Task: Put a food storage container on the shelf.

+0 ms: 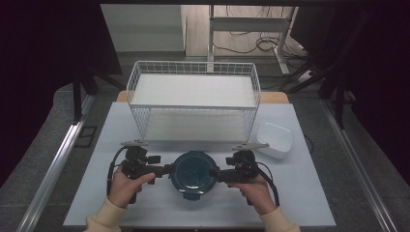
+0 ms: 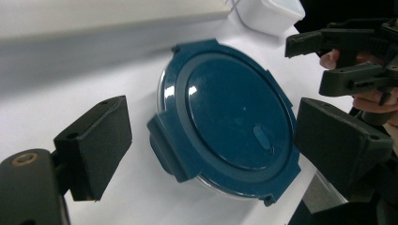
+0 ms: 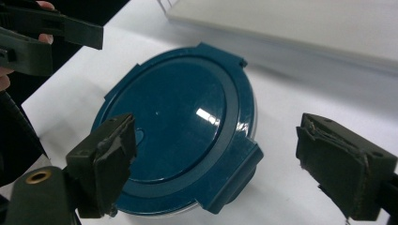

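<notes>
A round clear container with a dark blue clip-on lid (image 1: 194, 171) sits on the white table (image 1: 145, 208) near its front edge. My left gripper (image 1: 169, 169) points at its left rim and my right gripper (image 1: 214, 172) at its right rim. In the left gripper view the lid (image 2: 225, 117) lies ahead, and my left gripper (image 2: 218, 140) stands open with its jaws wide on either side of it. The right gripper view has the lid (image 3: 173, 122) with a latch tab (image 3: 234, 178) toward the camera, and my right gripper (image 3: 225, 164) is open, nothing gripped.
A white wire basket rack (image 1: 193, 96) with two white shelves stands just behind the container. A white square tub (image 1: 274, 139) rests at the right, next to the rack. Bare table lies left and right of the hands.
</notes>
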